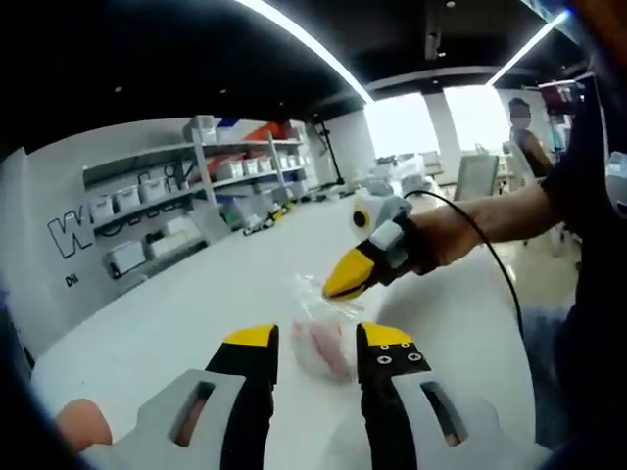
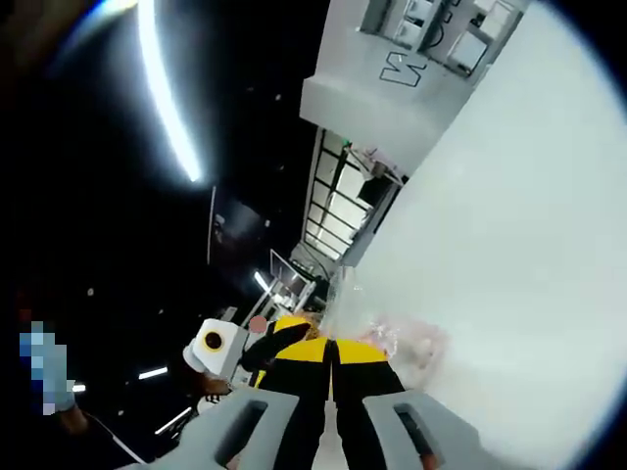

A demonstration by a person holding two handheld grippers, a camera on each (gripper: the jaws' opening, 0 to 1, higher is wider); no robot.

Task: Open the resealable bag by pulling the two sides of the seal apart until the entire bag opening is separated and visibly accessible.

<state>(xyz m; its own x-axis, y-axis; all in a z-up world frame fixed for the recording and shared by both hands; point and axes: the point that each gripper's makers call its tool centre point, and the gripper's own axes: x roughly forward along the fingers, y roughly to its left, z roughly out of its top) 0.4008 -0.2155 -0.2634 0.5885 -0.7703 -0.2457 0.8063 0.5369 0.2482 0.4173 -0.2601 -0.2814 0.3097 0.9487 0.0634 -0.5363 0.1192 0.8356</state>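
A clear resealable bag (image 1: 320,345) with pinkish contents hangs just above the white table (image 1: 176,304). My right gripper (image 1: 345,278) comes in from the right, held by a hand (image 1: 460,230), and is shut on the bag's crumpled top edge. My left gripper (image 1: 318,336) is open, with its yellow-tipped jaws standing either side of the bag's lower part and not closed on it. In the right gripper view my right gripper (image 2: 334,351) has its jaws pressed together, and the bag (image 2: 409,345) spreads out to the right of them.
Shelves with white bins (image 1: 167,186) line the wall behind the table. A black cable (image 1: 495,259) trails from the right gripper. A person (image 1: 529,137) stands far back by bright windows. A sleeve (image 1: 593,245) fills the right edge.
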